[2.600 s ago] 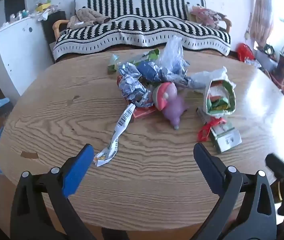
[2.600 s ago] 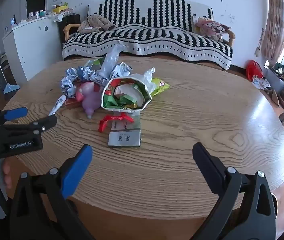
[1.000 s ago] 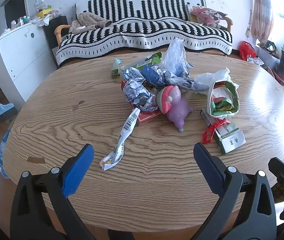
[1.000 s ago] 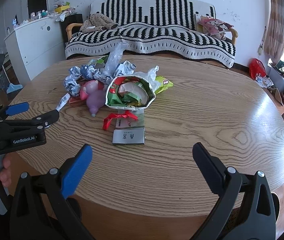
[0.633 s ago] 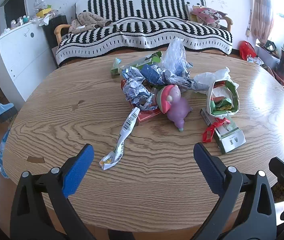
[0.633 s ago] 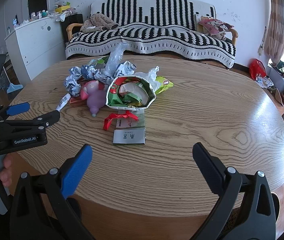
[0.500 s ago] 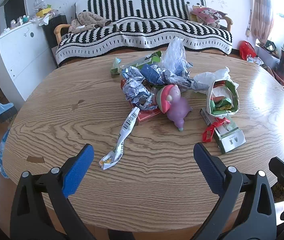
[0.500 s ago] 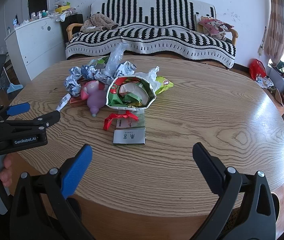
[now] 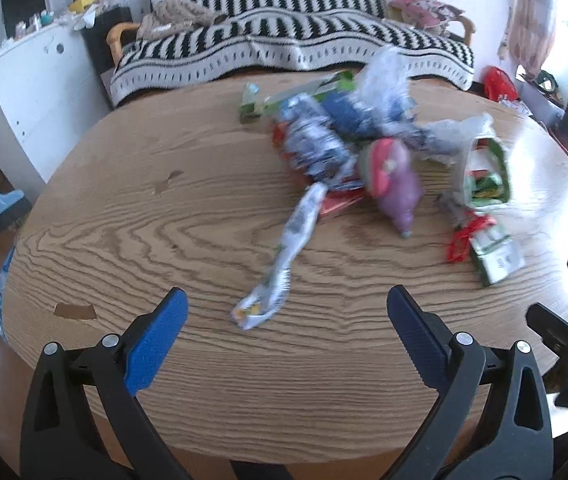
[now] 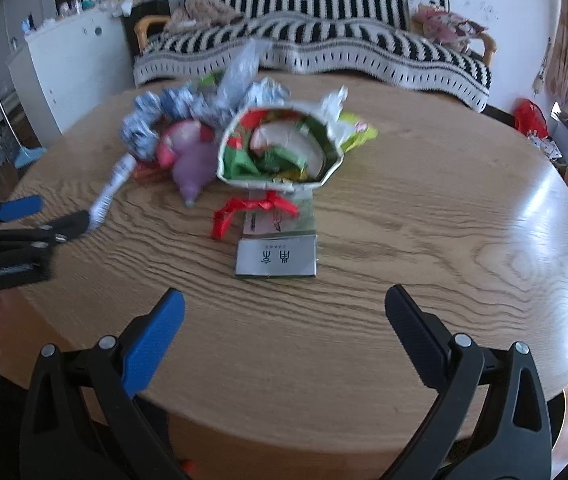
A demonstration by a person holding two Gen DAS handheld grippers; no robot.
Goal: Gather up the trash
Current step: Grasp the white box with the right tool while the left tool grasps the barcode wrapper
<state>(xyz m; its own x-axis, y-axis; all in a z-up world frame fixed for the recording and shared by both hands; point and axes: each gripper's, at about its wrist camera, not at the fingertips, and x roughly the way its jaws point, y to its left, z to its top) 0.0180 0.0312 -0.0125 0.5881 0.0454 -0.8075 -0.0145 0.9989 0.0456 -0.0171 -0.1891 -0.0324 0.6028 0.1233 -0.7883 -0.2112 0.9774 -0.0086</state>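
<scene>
Barely started: both hand-held grippers, left (image 9: 284, 314) and right (image 10: 284, 314), gaping, empty; trash pile (image 9: 368, 152) untouched at 12 o'clock on surface (image 9: 143, 216).

Left wrist view: sits low at the near-left edge of the table (image 9: 131, 216), faces across it toward the striped sofa (image 9: 292, 40); the trash pile (image 9: 348, 148) lies right of centre, mid-distance, blurred.

Right wrist view: sits at the near edge further right, same heading; pile (image 10: 243, 136) left of centre, flat box (image 10: 276, 258) nearest.

Shared: table (image 10: 444, 208), pile, sofa (image 10: 324, 36), white cabinet (image 9: 35, 92) (image 10: 79, 56). Each view catches the other gripper at its side edge: right gripper (image 9: 564, 292), left gripper (image 10: 39, 214).
</scene>
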